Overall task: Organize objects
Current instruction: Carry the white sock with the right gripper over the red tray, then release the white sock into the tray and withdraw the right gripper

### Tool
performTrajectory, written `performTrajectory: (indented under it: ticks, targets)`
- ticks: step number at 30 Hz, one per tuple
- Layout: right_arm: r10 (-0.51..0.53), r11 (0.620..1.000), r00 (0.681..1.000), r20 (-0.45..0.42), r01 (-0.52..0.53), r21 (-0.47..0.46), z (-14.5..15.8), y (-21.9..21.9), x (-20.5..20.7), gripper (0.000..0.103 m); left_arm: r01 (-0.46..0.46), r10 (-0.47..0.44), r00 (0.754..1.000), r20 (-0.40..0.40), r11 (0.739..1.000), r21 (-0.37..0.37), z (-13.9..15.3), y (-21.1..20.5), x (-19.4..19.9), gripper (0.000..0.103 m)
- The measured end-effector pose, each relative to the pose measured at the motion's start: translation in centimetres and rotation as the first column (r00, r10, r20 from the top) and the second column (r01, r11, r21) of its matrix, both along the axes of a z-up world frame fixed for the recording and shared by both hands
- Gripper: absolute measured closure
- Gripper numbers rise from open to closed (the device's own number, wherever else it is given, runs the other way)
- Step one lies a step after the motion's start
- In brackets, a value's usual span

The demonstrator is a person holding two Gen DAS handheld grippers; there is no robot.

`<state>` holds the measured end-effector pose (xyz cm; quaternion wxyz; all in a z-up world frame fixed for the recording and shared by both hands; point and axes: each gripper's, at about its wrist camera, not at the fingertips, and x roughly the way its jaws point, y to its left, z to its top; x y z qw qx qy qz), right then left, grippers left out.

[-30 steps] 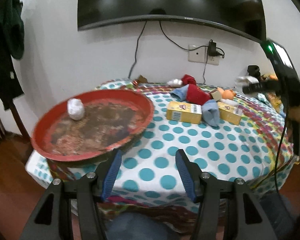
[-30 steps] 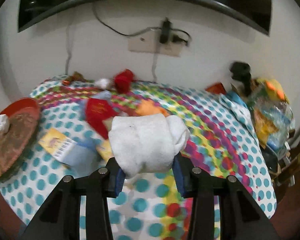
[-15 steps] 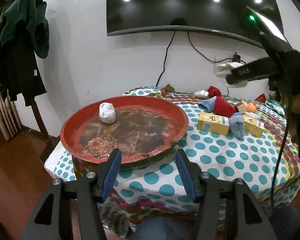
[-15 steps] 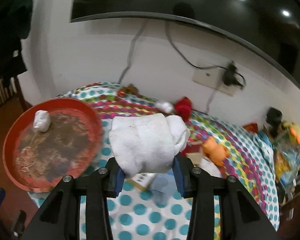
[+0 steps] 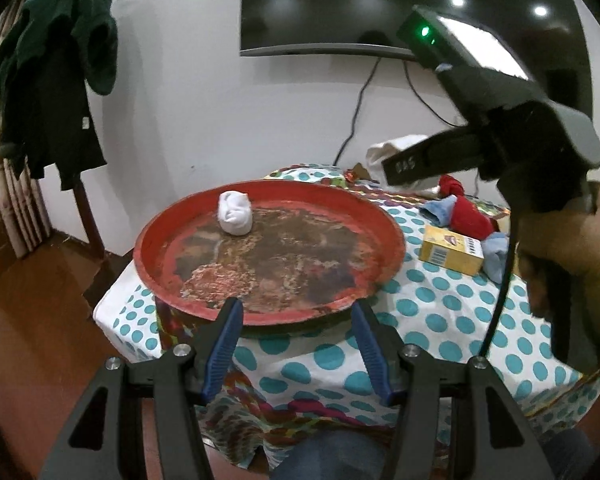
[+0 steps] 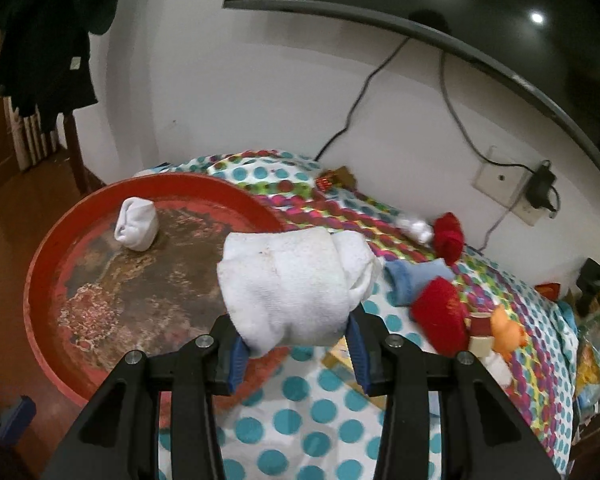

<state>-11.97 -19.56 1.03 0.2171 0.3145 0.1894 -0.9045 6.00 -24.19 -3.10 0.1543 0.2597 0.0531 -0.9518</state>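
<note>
Right hand-held gripper (image 6: 296, 344) is clamped on a rolled white sock (image 6: 294, 284), blue pads pressed into both sides of the bundle, and it's tilted downward with the sock hanging above the near rim of the red tray (image 6: 40, 280) and the dotted cloth beside it. From the left wrist view you can see that same tool from the side, body angled down toward the tray, a hand (image 5: 568, 240) wrapped around its grip at the right edge, green light glowing on top.

Left hand-held gripper (image 5: 296, 344) sits partly open, nothing between its blue pads, pointing down at the front rim of the tray, low and close to the bench (image 5: 440, 312) edge.

Out on the tray: a second rolled white sock (image 5: 235, 213) resting near the far left rim. Beyond it on the dotted cloth, a yellow box (image 5: 452, 249), with a red sock (image 6: 438, 314) and a blue sock (image 6: 410, 280) lying close together, another red bundle (image 6: 448, 236) further back near the wall, and an orange toy (image 6: 508, 334) to the right. A dark green garment (image 5: 56, 64) hangs at far left
</note>
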Motion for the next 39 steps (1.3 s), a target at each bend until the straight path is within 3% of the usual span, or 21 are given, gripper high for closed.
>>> performTrajectory:
  ticks: [6, 13, 19, 39]
  targets:
    - [0.031, 0.999, 0.999, 0.027, -0.032, 0.025, -1.7, -3.1, -0.5, 0.063, -0.019, 0.019, 1.000, 0.001, 1.000, 0.017, -0.2, -1.0, -0.2, 0.045]
    - [0.071, 0.996, 0.996, 0.058, -0.074, 0.055, -3.6, -6.5, -1.0, 0.063, -0.025, 0.024, 0.999, -0.023, 0.999, -0.028, 0.1, -0.8, 0.0, 0.045]
    - [0.089, 0.993, 0.990, 0.113, -0.097, 0.069, -5.3, -8.7, -1.8, 0.063, -0.053, 0.053, 0.998, -0.037, 0.999, 0.006, 0.3, -1.8, 0.1, 0.045]
    - [0.085, 0.992, 0.971, 0.224, -0.104, 0.073, -8.3, -11.3, -4.3, 0.060, -0.077, 0.078, 0.996, -0.039, 0.996, 0.041, 0.1, -2.5, -0.1, 0.045]
